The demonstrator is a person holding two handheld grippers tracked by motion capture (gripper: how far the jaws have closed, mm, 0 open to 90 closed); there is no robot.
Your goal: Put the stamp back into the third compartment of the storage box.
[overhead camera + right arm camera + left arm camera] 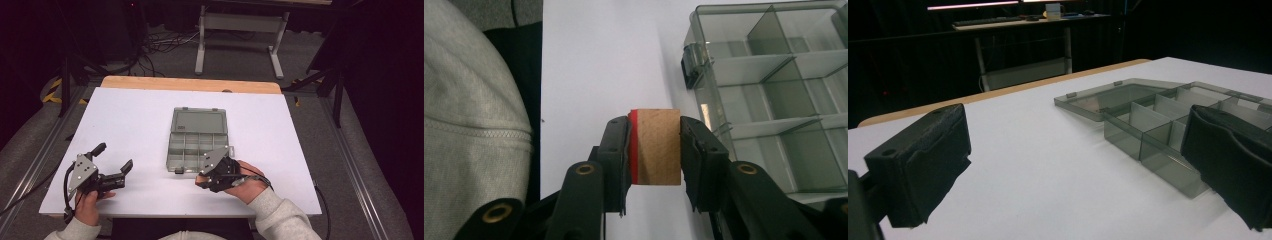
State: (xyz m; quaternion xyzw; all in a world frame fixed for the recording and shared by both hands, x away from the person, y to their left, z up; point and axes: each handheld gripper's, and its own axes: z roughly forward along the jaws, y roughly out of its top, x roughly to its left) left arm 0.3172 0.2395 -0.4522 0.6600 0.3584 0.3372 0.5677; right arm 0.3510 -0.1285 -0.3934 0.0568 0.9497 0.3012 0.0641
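The right gripper (655, 147) clamps a wooden block (658, 146) just beside the open compartment box (196, 145), at its near edge. The left gripper (114, 161), jaws released, waits well apart from the box.

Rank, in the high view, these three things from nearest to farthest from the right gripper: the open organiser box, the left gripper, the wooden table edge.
From the right gripper:
1. Organiser box, right beside it, just beyond.
2. Left gripper, across the white surface at left.
3. Wooden table edge, at the far side.
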